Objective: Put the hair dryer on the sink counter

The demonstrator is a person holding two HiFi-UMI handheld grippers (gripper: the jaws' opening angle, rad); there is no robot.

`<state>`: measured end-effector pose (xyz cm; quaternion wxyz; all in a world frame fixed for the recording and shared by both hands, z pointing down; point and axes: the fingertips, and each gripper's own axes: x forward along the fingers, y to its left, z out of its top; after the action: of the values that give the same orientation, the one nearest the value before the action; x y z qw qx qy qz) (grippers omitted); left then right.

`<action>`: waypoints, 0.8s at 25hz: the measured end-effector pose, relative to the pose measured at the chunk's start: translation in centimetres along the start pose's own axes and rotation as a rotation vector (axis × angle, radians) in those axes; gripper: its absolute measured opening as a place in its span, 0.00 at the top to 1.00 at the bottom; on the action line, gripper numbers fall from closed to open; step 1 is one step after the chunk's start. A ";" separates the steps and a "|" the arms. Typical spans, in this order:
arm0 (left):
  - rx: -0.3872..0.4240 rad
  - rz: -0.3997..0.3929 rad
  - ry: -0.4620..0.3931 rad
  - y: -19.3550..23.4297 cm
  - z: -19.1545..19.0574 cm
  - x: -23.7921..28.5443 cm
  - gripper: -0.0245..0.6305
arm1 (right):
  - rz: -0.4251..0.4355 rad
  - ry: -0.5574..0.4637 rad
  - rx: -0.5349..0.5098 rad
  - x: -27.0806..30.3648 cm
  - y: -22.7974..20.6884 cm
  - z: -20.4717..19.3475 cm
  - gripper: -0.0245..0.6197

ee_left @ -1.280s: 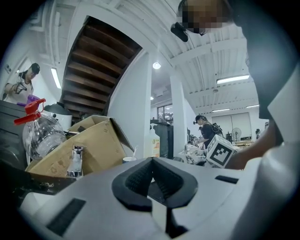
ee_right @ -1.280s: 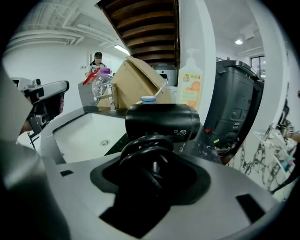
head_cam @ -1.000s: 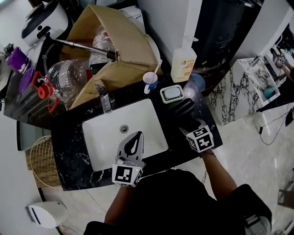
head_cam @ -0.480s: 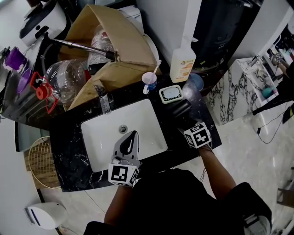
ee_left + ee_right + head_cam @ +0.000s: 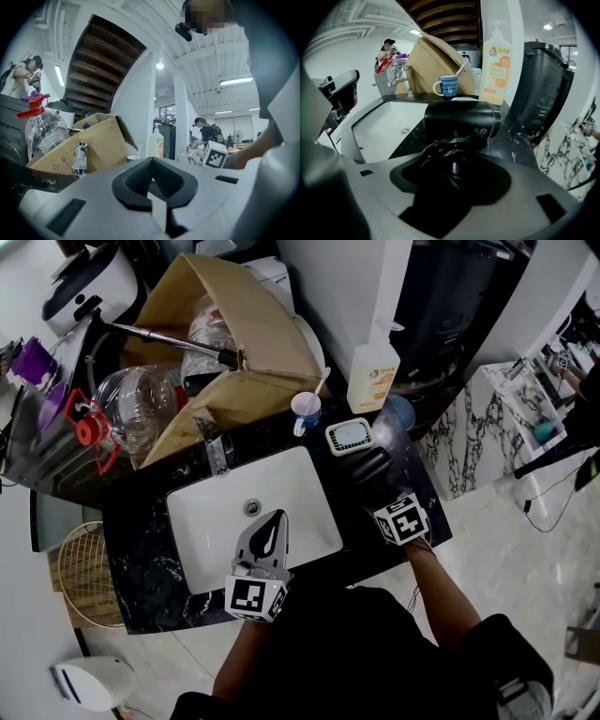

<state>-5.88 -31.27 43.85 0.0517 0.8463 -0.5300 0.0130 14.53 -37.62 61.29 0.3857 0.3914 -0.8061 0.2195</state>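
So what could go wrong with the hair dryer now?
The hair dryer, held in the right gripper, lies on the counter close beside the sink basin; if it rolls on release, it might slip in. The blue cup and soap bottle stand just behind it, so a push forward could knock them over.

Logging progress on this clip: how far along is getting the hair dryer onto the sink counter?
Done: the hair dryer looks laid on the black sink counter, right of the basin, though contact isn't certain. In hand: the right gripper is clamped on its handle. Left to do: open the jaws and pull away. The left gripper is shut and empty over the basin.
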 end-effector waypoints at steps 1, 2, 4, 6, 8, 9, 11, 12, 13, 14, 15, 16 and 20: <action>0.000 0.000 -0.002 0.0 0.0 0.0 0.97 | 0.000 0.001 -0.002 0.0 0.0 0.0 0.56; -0.002 0.000 -0.001 0.1 0.0 0.0 0.97 | 0.000 0.002 -0.006 0.0 0.0 0.0 0.56; -0.002 -0.001 0.002 0.1 0.0 -0.1 0.97 | 0.002 0.006 -0.020 0.0 0.1 0.0 0.56; 0.006 -0.006 0.004 0.2 -0.1 -0.1 0.97 | 0.004 0.003 -0.032 -0.1 0.1 0.1 0.55; 0.005 -0.007 0.007 0.1 -0.2 -0.1 0.97 | 0.000 -0.009 -0.043 -0.5 0.0 0.2 0.54; 0.004 -0.006 0.007 0.2 -0.2 -0.2 0.97 | -0.001 -0.018 -0.044 -0.7 0.0 0.3 0.54; 0.001 -0.005 0.005 0.2 -0.1 -0.3 0.97 | -0.001 -0.046 -0.028 -1.3 0.0 0.8 0.54; 0.003 -0.006 0.006 0.2 -0.1 -0.4 0.97 | -0.001 -0.064 -0.012 -1.7 -0.1 1.1 0.54; 0.006 -0.009 0.006 0.2 -0.1 -0.4 0.97 | -0.001 -0.082 0.002 -2.1 -0.1 1.4 0.54; 0.008 -0.012 0.005 0.1 -0.1 -0.4 0.97 | -0.003 -0.097 0.011 -2.6 -0.2 1.7 0.54; 0.009 -0.016 0.003 0.0 0.0 -0.4 0.97 | -0.004 -0.112 0.015 -3.0 -0.1 2.1 0.54; 0.010 -0.020 0.002 -0.1 0.0 -0.4 0.97 | -0.006 -0.127 0.015 -3.4 0.0 2.4 0.54; 0.005 -0.033 0.002 -0.6 0.1 -0.4 0.97 | -0.011 -0.179 -0.002 -5.1 0.6 3.7 0.54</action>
<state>-5.57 -30.66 43.69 0.0506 0.8550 -0.5159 0.0143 14.44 -37.36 54.96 0.3138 0.4134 -0.8355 0.1806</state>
